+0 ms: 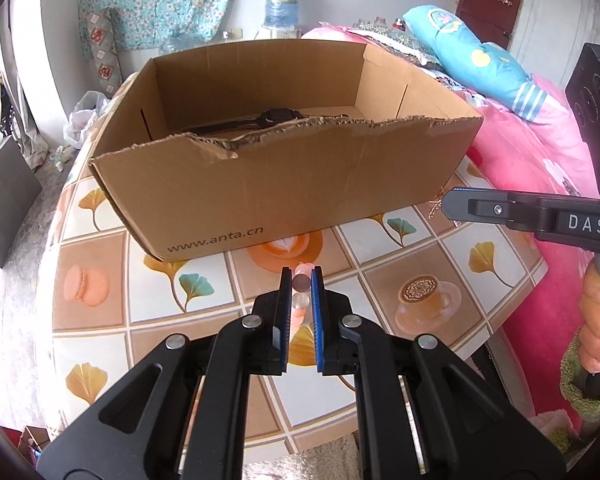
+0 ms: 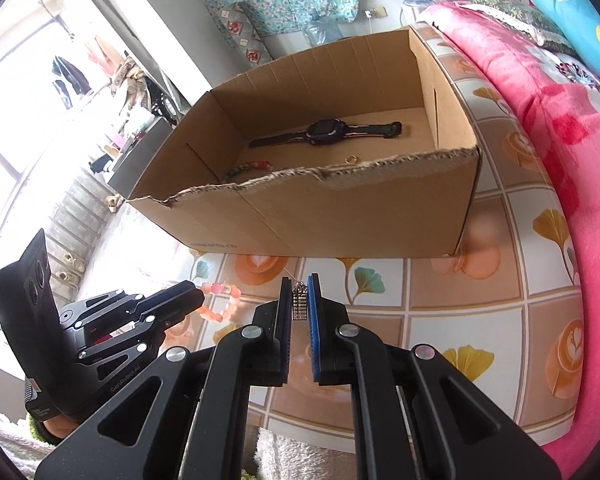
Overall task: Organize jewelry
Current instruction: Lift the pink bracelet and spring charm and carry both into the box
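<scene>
In the left wrist view, your left tool is closed on a pink bead bracelet, just above the worktop in front of the cardboard box. The right tool comes in from the right.

In the right wrist view, your right tool pinches a small silver pendant. In the box lie a black watch, a coloured bracelet and a gold ring.

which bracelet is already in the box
The multicoloured bead bracelet, lying inside the box; the pink one hangs from the left gripper.
</scene>
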